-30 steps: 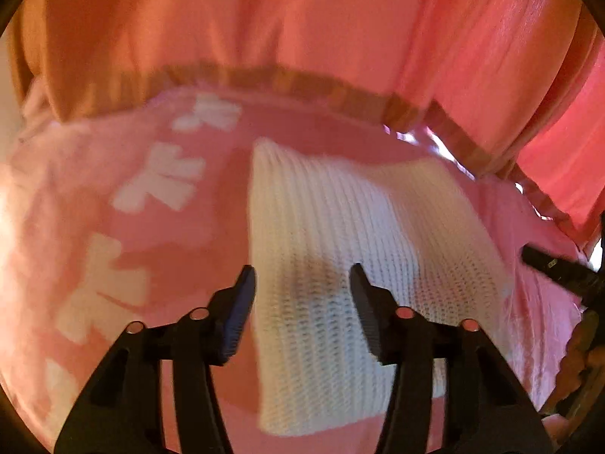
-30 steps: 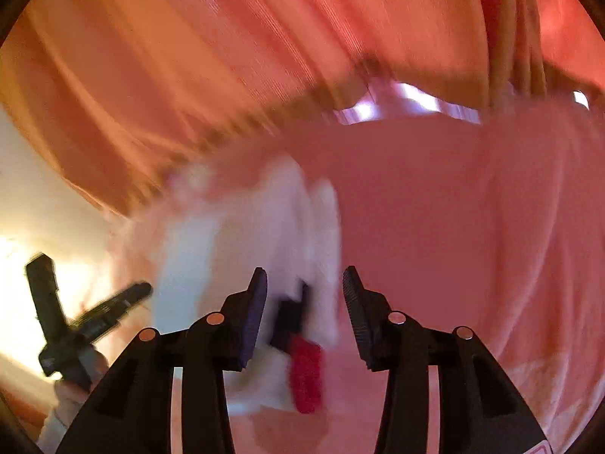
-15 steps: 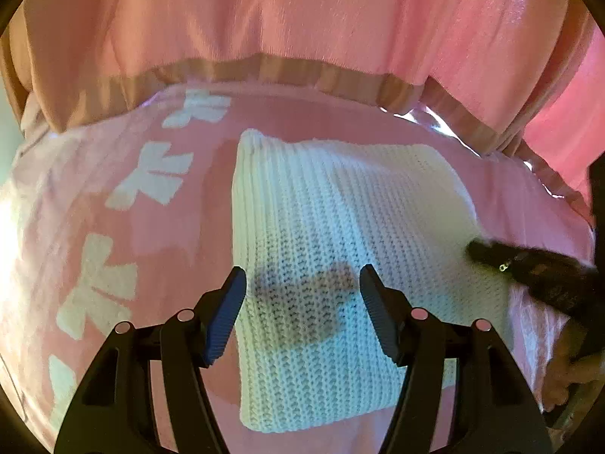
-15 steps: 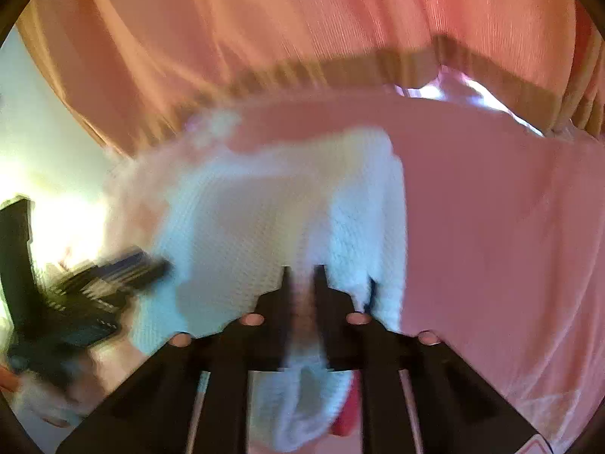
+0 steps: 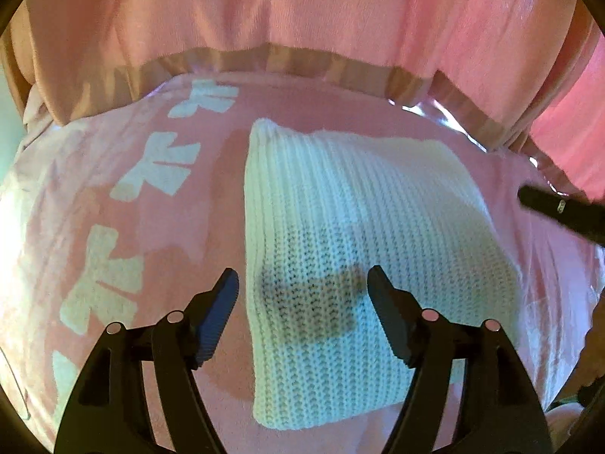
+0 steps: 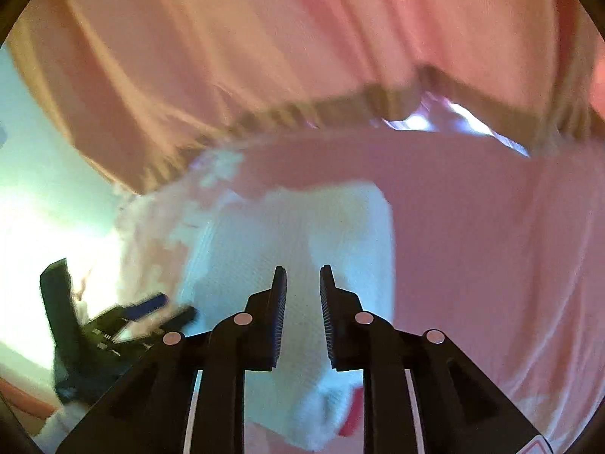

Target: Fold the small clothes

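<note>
Left wrist: left gripper [image 5: 302, 283] spread above white knit garment [image 5: 363, 234].

A folded knit garment [image 5: 363, 265] lies flat on a blanket [image 5: 159, 249], with a row of bow shapes [image 5: 155, 170] to its left. Behind both hangs a curtain [image 5: 302, 11]. The left gripper [image 5: 302, 287] hovers over the garment's near left part; the right gripper [image 6: 302, 283], seemingly above its right side.
</note>
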Motion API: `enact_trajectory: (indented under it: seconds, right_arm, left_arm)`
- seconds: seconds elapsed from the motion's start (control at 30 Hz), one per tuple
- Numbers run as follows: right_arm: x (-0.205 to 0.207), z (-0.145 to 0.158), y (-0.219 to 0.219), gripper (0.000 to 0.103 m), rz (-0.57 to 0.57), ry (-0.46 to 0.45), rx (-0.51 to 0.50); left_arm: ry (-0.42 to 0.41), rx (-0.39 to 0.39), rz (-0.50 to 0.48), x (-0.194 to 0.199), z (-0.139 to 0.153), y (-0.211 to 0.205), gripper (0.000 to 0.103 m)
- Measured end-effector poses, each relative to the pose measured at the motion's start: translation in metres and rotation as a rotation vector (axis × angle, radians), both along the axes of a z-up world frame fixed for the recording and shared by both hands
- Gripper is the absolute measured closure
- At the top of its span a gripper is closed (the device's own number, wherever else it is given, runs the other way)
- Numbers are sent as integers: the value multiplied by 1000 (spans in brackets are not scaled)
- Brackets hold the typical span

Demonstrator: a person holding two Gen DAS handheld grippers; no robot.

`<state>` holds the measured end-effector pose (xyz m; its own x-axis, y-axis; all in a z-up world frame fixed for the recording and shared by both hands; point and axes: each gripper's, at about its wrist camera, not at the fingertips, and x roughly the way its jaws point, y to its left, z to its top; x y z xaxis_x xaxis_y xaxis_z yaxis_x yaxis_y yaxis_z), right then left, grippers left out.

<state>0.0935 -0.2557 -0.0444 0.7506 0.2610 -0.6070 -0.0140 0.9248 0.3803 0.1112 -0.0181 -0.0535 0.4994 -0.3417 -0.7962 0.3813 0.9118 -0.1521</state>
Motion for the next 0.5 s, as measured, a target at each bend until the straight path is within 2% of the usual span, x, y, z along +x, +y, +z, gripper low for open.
enact_trajectory:
  seconds: [0.1,0.27,0.33,0.4,0.47,0.5]
  right_arm:
    - [37,3,19,86,64,43,-15]
    - [103,-18,73,86,188,165,-72]
    - [132,-39,93,87,193,221,-151]
    - [141,-45,96,88,192,206,-153]
    - [140,-35,90,88,173,212,-124]
    - [129,-22,81,88,156,184,-96]
  left_arm:
    - [22,8,13,5,-4,-1,35]
    - [40,24,17,10,-9,-7,33]
    - [42,28,15,11,-9,-7,33]
    - [49,34,18,14,-12,-7,33]
    - [64,32,18,17,-14,-6,29]
    - [71,29,20,18,-15,-6,29]
